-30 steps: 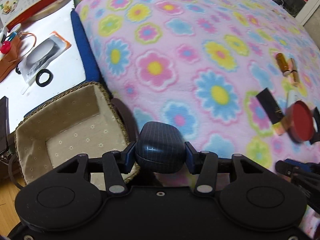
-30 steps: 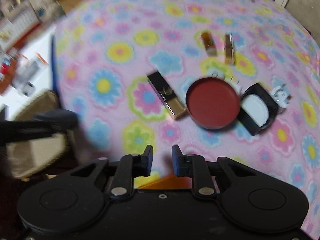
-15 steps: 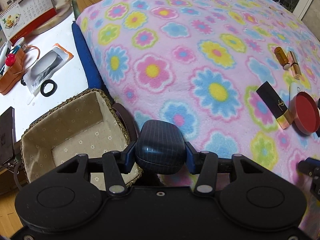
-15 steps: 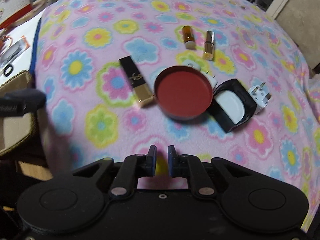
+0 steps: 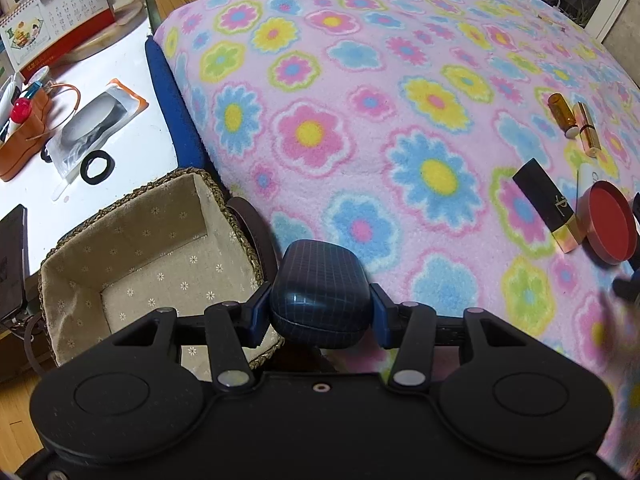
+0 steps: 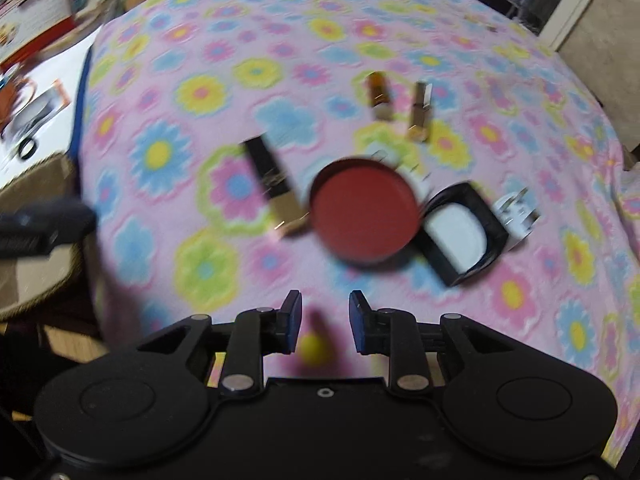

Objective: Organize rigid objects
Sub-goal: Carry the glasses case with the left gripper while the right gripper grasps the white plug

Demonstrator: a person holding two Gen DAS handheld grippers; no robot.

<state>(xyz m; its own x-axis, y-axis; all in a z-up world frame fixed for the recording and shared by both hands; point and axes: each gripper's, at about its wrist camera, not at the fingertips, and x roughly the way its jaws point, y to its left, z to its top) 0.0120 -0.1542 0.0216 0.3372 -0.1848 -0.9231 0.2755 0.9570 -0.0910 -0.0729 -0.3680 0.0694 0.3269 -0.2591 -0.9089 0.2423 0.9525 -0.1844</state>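
Left claw (image 5: 320, 312): clamped on a dark blue grid-patterned case (image 5: 320, 294), which is held at the edge of the floral blanket (image 5: 360, 92), just beside and above the rim of the lined wicker basket (image 5: 140, 240). Right claw (image 6: 323, 322): fingers set apart, nothing held between them, positioned over the blanket short of the red round tin (image 6: 364, 210). Landmark: red round tin, lying flat on the blanket. Black-and-gold lipstick box (image 6: 274, 184): touching or just beside the tin on its left; which cannot be told through the blur. Black square compact (image 6: 460, 232), opened with a white pad shown: just beside the tin on its right. White plug adapter (image 6: 516, 216): beyond the compact, further right of the tin. Amber vial (image 6: 378, 94) and gold lipstick tube (image 6: 420, 114): laid side by side behind the tin, apart from it. Basket: well apart from the tin, off the blanket's left edge, beside a white tabletop (image 5: 132, 136) on which a desk calendar (image 5: 56, 20) is stood.
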